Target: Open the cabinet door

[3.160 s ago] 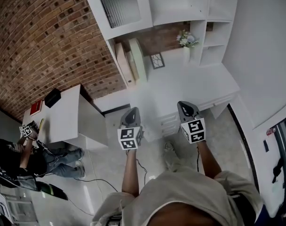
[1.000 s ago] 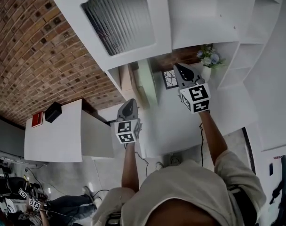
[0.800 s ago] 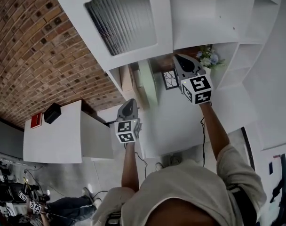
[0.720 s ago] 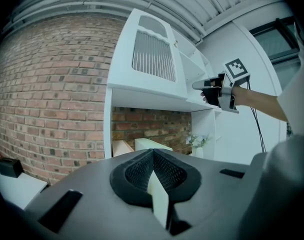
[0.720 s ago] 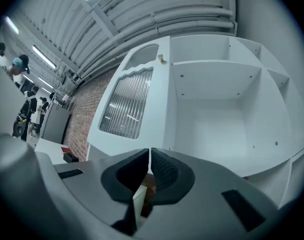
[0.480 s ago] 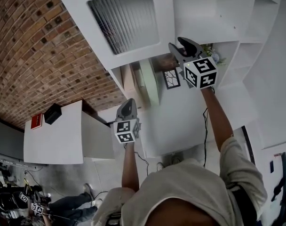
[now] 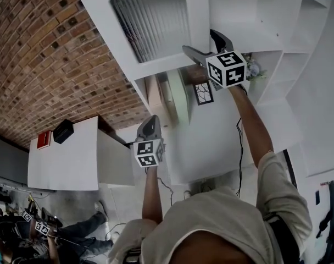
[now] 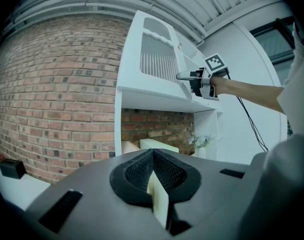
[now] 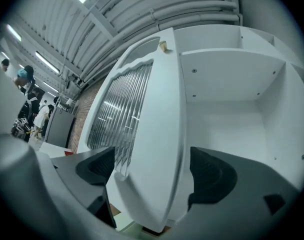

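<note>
Right gripper [image 7: 198, 40]: jaws just opening, edge of white ribbed-glass cabinet door [image 9: 157, 134] between them, unpressed. Left gripper [image 8: 153, 159]: jaws closed, empty.

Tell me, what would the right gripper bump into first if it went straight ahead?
Probably the cabinet door: its edge stands between the jaws of the right gripper, which have just been opening.

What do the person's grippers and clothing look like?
The left gripper and right gripper are dark grey with black textured pads; each bears a white cube with black square markers. A black cable follows the right arm. The shirt is pale, short-sleeved. The right jaws have just been opening, the cabinet door between them.
</note>
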The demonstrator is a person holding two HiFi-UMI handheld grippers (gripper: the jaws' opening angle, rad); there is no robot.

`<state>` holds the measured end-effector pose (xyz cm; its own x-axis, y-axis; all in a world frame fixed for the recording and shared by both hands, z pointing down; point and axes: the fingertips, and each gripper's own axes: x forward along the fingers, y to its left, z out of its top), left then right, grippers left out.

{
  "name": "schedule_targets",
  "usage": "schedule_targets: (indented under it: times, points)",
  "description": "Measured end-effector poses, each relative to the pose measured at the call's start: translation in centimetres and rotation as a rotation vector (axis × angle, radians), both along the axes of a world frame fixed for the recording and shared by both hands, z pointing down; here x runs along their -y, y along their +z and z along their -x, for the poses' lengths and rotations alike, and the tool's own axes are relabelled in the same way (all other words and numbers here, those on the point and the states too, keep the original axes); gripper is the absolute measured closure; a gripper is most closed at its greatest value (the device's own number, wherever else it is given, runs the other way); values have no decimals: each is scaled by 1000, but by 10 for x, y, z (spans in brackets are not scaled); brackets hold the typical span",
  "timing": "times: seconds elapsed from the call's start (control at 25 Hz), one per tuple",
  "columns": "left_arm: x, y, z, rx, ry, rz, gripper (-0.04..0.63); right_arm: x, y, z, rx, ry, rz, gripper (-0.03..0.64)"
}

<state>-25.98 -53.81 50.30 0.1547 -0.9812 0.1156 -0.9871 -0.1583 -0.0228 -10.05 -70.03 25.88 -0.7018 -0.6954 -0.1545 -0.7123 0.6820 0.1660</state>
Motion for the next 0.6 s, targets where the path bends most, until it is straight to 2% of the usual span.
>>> schedule_targets:
  times: [0.32, 0.6]
  points:
    - [-12, -2, 22, 8, -32, -3, 569, 11, -10, 17, 60, -40, 21, 130]
    - [-16, -2, 21, 1, -18, -2, 569, 9, -10, 19, 61, -12, 26, 117]
